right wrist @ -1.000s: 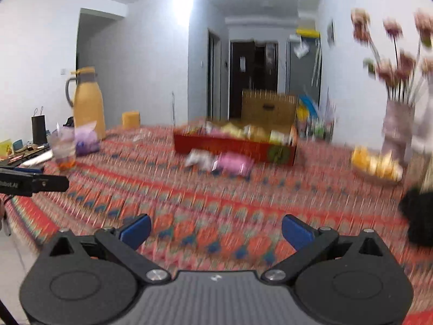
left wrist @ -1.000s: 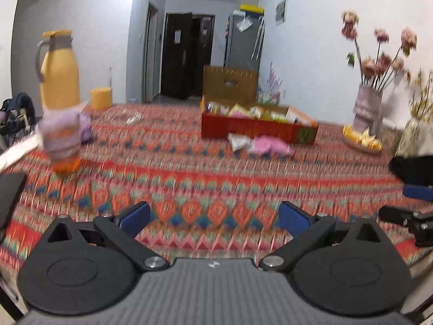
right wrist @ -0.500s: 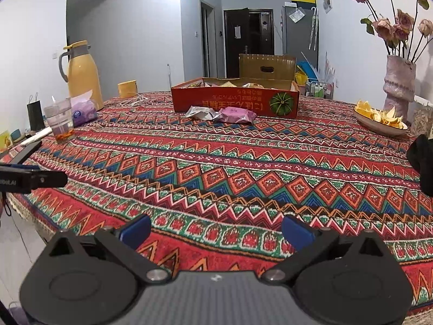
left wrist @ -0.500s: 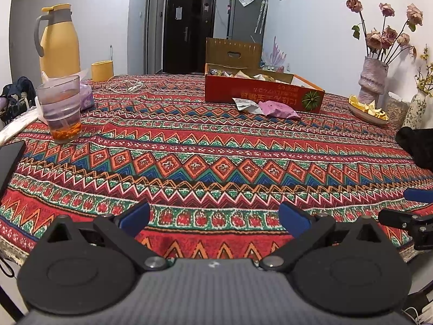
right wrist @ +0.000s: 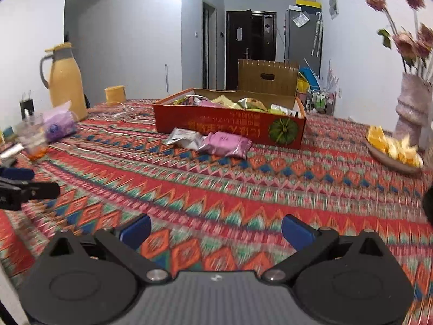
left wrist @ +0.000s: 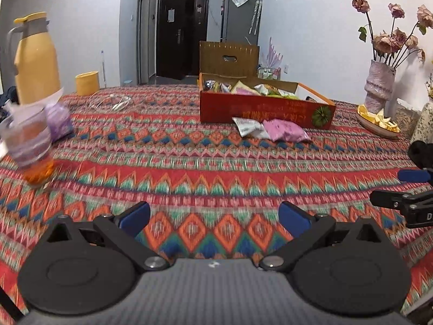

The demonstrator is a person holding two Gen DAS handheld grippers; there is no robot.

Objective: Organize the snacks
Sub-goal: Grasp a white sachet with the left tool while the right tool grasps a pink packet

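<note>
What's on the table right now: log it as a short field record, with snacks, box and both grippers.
loose snacks: silver packet and pink packet, side by side on the tablecloth in front of the box
box: red snack box, open, already holding many packets
left gripper: open, empty, over the cloth
right gripper: open, empty, over the cloth
other items: yellow jug, glass cup, purple pack, fruit dish, flower vase
</note>
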